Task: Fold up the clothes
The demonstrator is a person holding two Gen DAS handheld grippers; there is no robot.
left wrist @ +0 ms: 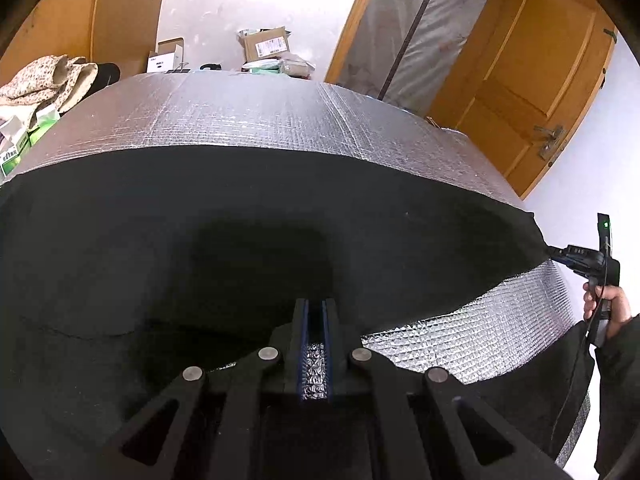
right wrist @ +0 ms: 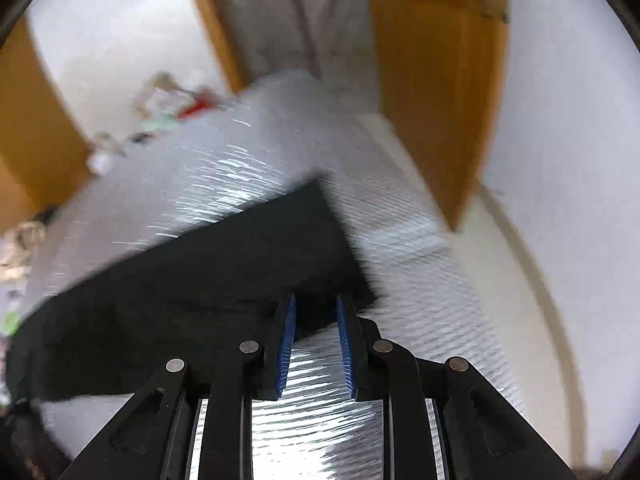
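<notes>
A large black garment point(left wrist: 200, 240) lies spread flat on a table covered in silver foil sheet point(left wrist: 280, 120). My left gripper point(left wrist: 315, 303) is at the garment's near edge. Its jaws are nearly together and pinch the dark cloth at the tips, with foil showing lower in the gap. My right gripper point(left wrist: 554, 255), held by a hand point(left wrist: 608, 304), is at the garment's pointed right corner. In the blurred right wrist view the right gripper point(right wrist: 316, 300) stands open. The black garment's corner point(right wrist: 240, 264) lies between its blue pads point(right wrist: 286, 340), which do not press on it.
At the table's far end stand cardboard boxes point(left wrist: 266, 44) and small packets. A patterned cloth pile point(left wrist: 44, 80) and green boxes point(left wrist: 16, 152) sit at the left. A wooden door point(left wrist: 532, 80) and a plastic-covered doorway lie beyond. The table's right edge drops off beside the hand.
</notes>
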